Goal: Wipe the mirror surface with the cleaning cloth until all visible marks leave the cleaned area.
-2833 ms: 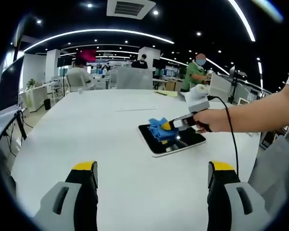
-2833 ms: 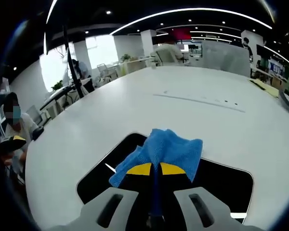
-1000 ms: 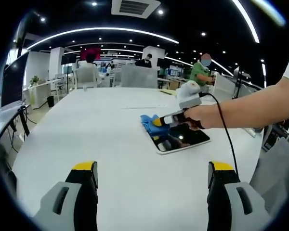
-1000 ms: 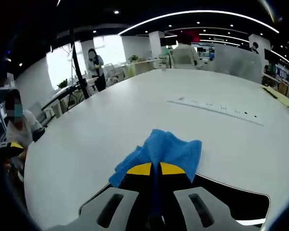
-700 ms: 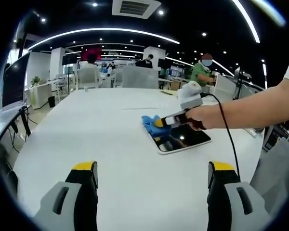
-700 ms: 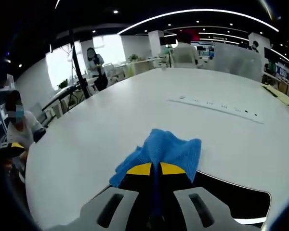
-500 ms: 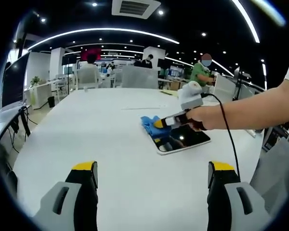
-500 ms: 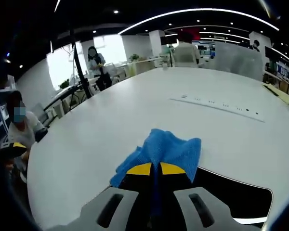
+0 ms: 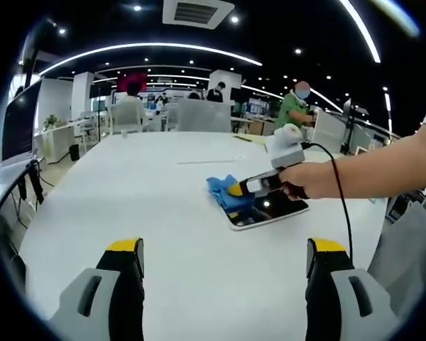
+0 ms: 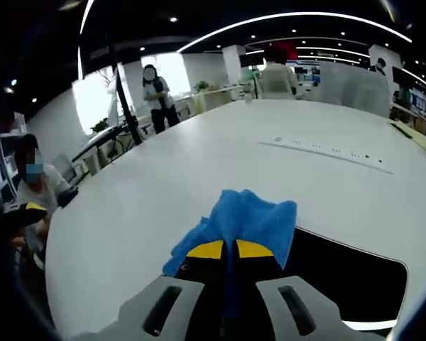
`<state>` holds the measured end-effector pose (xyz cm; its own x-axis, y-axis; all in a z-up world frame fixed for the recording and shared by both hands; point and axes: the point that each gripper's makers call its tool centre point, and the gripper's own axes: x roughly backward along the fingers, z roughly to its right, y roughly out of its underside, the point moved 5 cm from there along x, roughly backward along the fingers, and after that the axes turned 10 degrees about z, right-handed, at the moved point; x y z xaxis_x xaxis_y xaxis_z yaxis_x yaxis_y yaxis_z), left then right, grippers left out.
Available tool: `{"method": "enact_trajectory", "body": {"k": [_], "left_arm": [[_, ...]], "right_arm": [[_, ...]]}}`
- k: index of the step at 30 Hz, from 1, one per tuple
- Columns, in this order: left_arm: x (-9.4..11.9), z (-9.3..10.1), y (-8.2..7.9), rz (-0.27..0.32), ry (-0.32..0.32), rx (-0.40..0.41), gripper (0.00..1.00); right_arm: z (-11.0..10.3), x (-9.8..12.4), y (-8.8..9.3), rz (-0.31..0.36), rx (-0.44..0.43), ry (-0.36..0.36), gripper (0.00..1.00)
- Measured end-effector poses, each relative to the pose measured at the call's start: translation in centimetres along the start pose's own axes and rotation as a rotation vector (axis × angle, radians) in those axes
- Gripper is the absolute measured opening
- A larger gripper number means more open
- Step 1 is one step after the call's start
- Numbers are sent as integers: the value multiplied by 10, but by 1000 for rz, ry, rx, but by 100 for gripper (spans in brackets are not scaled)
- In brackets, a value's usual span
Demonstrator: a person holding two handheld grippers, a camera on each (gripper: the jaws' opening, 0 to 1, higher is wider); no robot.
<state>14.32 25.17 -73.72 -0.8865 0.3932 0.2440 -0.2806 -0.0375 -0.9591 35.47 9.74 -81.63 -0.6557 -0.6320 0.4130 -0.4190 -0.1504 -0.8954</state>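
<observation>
Left gripper view: the left gripper point(image 9: 224, 284) stands wide open, its 2 grey, yellow-tipped jaws far apart over bare tabletop, holding nothing; the large white round-edged table point(image 9: 128, 192) spreads ahead; well beyond the jaws lies the flat rectangular black-faced mirror with a pale rim point(image 9: 270, 210), its glossy face reflecting ceiling lights; a crumpled blue microfibre cleaning cloth point(image 9: 222, 190) sits on the mirror's far-left corner, part of it hanging over onto the table; the right gripper point(image 9: 236, 189) comes in from the right, held in a person's hand point(image 9: 305, 180), its yellow tips pressed into the cloth; a black cable point(image 9: 341, 206) hangs from the gripper body down past the forearm; people sit and stand at desks in the far background.

Right gripper view: the right gripper point(image 10: 223, 249) has its 2 jaws closed together – the yellow tips almost meet, with a fold of the blue cloth point(image 10: 248, 220) pinched between them; the cloth bunches ahead of the tips, resting across the mirror's point(image 10: 341, 277) far edge and onto the white table point(image 10: 199, 163); the mirror's dark face shows beneath and to the right of the jaws; whether marks remain on it – cannot tell; a seated person point(image 10: 35, 188) is at the left edge.
</observation>
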Motion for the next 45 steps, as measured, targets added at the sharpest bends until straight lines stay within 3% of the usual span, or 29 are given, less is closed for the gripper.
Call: {"method": "enact_trajectory", "body": {"k": [45], "left_arm": [[3,12,-12,32,19,-17,96]], "right_arm": [[-27,28,16,-8,-6,-29,0]]}}
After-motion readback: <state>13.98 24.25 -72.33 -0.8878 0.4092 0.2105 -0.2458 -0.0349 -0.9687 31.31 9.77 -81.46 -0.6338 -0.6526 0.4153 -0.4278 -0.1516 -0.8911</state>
